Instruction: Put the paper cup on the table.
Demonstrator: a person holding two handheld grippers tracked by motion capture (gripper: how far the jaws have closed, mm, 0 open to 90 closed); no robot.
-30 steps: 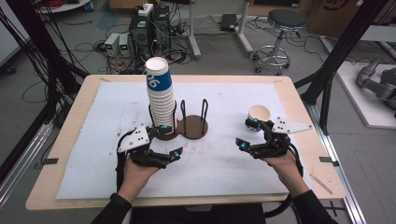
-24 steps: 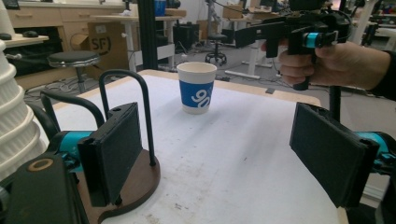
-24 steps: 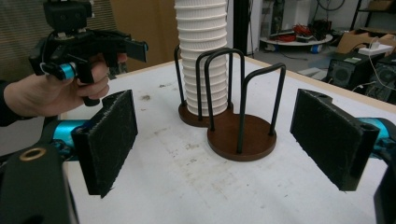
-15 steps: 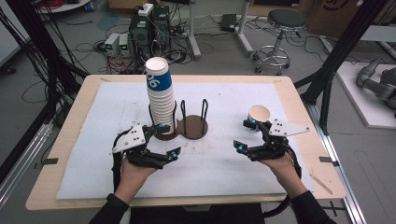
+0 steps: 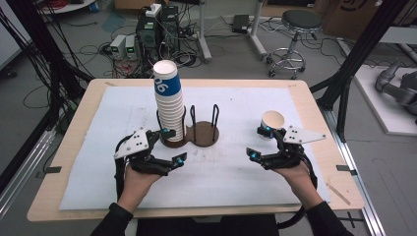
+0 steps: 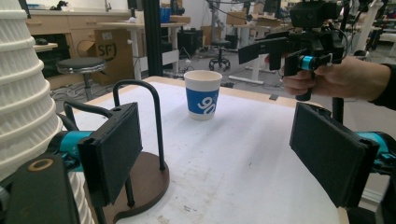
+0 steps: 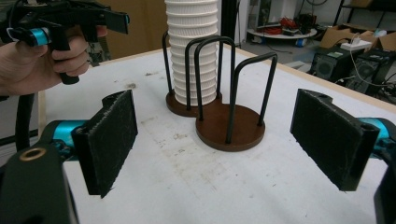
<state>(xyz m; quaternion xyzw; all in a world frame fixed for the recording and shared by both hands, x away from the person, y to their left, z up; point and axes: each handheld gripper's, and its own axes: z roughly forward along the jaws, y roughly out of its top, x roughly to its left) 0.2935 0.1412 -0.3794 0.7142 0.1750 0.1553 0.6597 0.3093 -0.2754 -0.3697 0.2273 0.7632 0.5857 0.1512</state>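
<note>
A cluttered lab with cables, a stool and equipment racks surrounds our wooden table (image 5: 319, 132), whose top is covered by a white sheet. Near the table's middle stands a brown two-bay cup holder (image 5: 196, 133) with black wire hoops; its left bay carries a tall stack of paper cups (image 5: 168, 101), while the right bay is bare. A single blue-and-white paper cup (image 5: 273, 121) stands upright toward the right edge, just beyond our right gripper (image 5: 260, 142).

We hold both tools with jaws wide apart and nothing between the pads. The left gripper (image 5: 172, 145) hovers beside the base of the stack, near the front-left of the holder.

We judge the step to be picking up the lone cup and bringing it to the holder. To do it well, we bring the right gripper's pads to either side of the cup's wall around mid-height, keep the tool level, and squeeze gently so the thin paper does not crumple. We lift straight up before moving across, clearing the wire hoops (image 7: 243, 88).
</note>
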